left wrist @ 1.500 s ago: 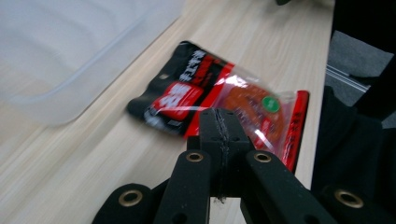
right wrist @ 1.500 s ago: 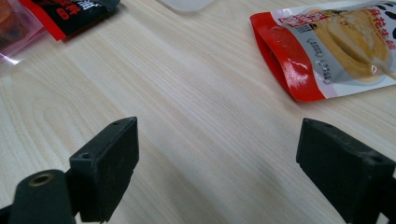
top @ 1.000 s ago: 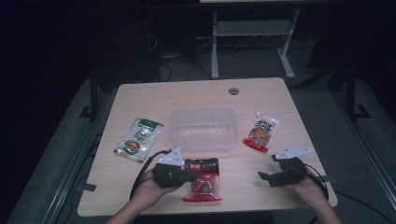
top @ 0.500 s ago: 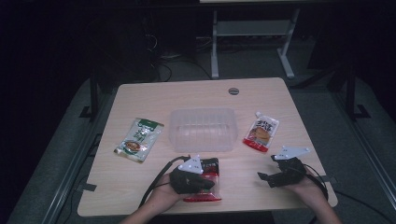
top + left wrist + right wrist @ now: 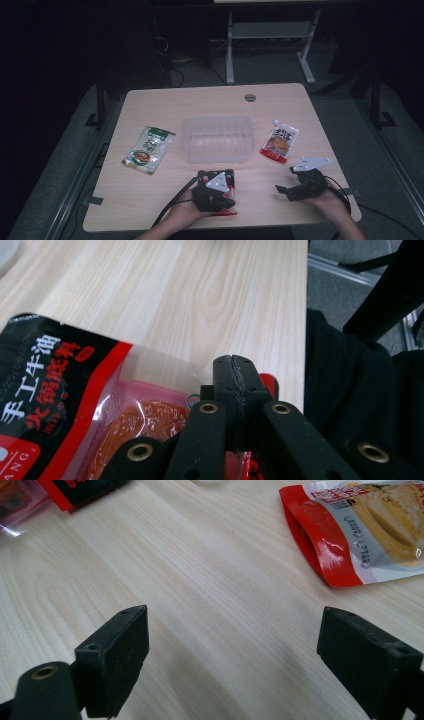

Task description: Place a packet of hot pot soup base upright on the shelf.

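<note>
High view, left gripper (image 5: 216, 192): low centre of the frame, sitting right over the red and black sauce packet (image 5: 229, 176) at the near edge of the table (image 5: 200, 102)
High view, right gripper (image 5: 292, 191): lower right, in a hand, apart from every packet
High view, clear tub (image 5: 216, 138): middle of the frame, just above the red and black sauce packet
High view, green packet (image 5: 149, 149): left of the tub, flat on the wood
High view, orange spout pouch (image 5: 279, 140): right of the tub
Left gripper view, tongs: pressed together, tips meeting at centre frame over the packet's clear corner; whether film is pinched between them I cannot tell
Left gripper view, packet: fills the lower left, red lettering on black
Right gripper view, tongs: spread wide, bare wood between them
Right gripper view, pouch: upper right corner; the sauce packet's edge sits upper left
</note>
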A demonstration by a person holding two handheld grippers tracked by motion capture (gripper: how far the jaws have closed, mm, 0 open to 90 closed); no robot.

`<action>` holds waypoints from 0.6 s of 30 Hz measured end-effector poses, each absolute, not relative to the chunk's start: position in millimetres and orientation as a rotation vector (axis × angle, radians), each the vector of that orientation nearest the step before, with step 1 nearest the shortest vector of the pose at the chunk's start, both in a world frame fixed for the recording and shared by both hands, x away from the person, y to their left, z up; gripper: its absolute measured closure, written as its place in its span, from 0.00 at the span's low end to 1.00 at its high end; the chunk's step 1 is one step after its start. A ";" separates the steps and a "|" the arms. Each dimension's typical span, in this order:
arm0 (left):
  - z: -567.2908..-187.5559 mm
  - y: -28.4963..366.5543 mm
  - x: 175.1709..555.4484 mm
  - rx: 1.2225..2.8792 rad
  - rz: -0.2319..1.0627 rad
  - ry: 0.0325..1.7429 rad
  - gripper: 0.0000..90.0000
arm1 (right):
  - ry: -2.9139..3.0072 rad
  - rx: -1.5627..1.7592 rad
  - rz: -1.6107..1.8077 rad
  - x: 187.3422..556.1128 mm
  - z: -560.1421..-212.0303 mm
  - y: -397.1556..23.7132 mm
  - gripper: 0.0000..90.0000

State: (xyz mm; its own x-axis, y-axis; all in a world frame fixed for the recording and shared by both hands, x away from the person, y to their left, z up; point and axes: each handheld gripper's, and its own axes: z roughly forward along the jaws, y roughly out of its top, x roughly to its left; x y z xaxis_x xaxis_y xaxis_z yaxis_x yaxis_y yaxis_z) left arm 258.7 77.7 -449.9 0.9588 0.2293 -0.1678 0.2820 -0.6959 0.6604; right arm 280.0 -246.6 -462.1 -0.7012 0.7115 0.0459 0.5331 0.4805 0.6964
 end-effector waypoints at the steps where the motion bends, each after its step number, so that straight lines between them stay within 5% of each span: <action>1: -450.4 77.5 258.7 2.373 -0.095 0.355 1.00 | 2.480 1.064 1.035 280.1 -462.2 -246.5 0.14; 18: -450.1 82.2 257.8 2.393 -0.089 0.370 1.00 | 2.482 1.073 1.036 279.4 -462.2 -246.8 0.14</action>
